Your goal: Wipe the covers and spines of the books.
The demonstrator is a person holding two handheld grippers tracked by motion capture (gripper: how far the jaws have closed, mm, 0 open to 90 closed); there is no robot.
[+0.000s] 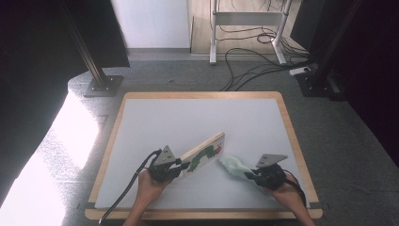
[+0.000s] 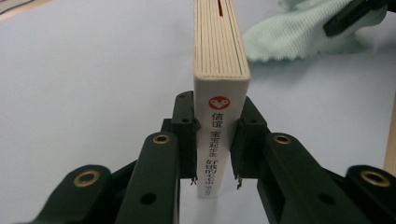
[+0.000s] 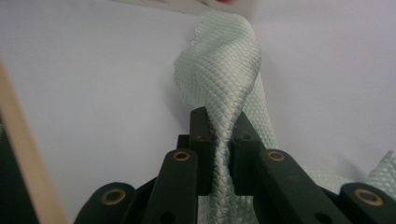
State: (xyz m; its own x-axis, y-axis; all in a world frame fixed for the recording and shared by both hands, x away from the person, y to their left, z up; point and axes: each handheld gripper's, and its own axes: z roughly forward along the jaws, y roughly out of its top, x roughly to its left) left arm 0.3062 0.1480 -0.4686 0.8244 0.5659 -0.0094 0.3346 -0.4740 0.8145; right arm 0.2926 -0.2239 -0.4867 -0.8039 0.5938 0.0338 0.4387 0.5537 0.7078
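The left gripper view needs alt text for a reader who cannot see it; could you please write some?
The left claw grips a thick board book by its spine, holding it on edge above the pale grey table mat. Behind, at upper right, lies a crumpled mint-green cloth.

On the grey table (image 1: 155, 122), the left gripper (image 1: 181, 165) holds a book (image 1: 204, 152); the right gripper (image 1: 251, 175) pinches a pale green cloth (image 1: 234, 166).

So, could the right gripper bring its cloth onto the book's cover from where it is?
Probably yes: the right gripper pinches the green cloth close beside the book, which the left gripper holds, with bare mat between.
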